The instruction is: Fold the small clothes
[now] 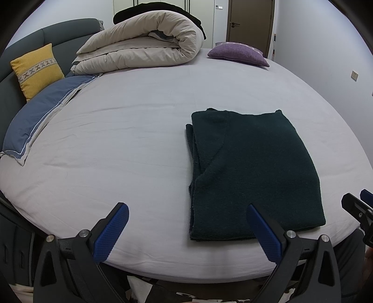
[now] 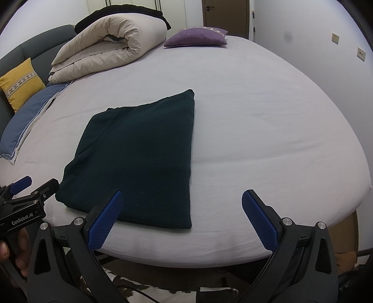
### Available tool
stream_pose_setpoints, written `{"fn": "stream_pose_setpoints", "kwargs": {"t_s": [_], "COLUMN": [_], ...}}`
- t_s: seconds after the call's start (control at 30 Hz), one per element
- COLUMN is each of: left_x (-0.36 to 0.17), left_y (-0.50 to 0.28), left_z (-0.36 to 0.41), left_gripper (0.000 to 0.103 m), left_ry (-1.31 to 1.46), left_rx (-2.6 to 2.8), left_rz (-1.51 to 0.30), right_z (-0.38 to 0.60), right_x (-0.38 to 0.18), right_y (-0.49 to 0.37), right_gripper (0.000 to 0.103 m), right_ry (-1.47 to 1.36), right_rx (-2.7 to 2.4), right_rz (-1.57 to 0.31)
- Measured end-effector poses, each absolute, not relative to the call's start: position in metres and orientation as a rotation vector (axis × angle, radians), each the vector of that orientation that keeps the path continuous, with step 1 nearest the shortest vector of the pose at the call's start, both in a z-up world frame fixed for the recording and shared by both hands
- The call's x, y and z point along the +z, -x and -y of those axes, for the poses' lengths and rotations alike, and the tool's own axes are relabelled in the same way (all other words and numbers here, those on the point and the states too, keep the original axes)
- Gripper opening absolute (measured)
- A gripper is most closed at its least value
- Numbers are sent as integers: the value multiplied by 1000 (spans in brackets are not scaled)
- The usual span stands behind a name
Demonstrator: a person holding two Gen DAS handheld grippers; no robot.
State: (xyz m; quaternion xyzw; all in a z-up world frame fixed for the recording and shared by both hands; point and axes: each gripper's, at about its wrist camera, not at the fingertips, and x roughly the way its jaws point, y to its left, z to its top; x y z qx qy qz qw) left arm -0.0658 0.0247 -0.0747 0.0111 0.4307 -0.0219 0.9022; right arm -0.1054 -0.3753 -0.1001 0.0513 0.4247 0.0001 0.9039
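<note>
A dark green knitted garment (image 1: 251,172) lies folded into a flat rectangle on the pale grey bed sheet (image 1: 121,139); it also shows in the right wrist view (image 2: 139,158). My left gripper (image 1: 187,211) is open and empty, held at the bed's near edge, its right finger over the garment's near left corner. My right gripper (image 2: 181,198) is open and empty at the near edge, its left finger over the garment's near edge. The left gripper also shows at the left of the right wrist view (image 2: 35,186).
A rolled beige duvet (image 1: 144,44) lies at the far side of the bed. A purple cushion (image 1: 237,54) sits far right, a yellow cushion (image 1: 35,70) and a blue pillow (image 1: 44,109) at the left by the grey headboard (image 1: 58,35). A door (image 1: 250,19) stands beyond.
</note>
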Motion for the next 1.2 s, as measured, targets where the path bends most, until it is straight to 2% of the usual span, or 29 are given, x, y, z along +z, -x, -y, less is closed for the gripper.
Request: {"fn": "stream_pose_setpoints", "kwargs": {"t_s": [1.2], "left_x": [-76], "left_y": [68], "left_z": [-24], "left_gripper": [103], "left_ry": [-20], "left_rx": [-43], "left_rz": [-894], "right_z": [373], "right_x": [-103], "right_y": [107], "right_gripper": [103], "right_ry": [-105], "right_rx": [8], "right_rz": [-881]}}
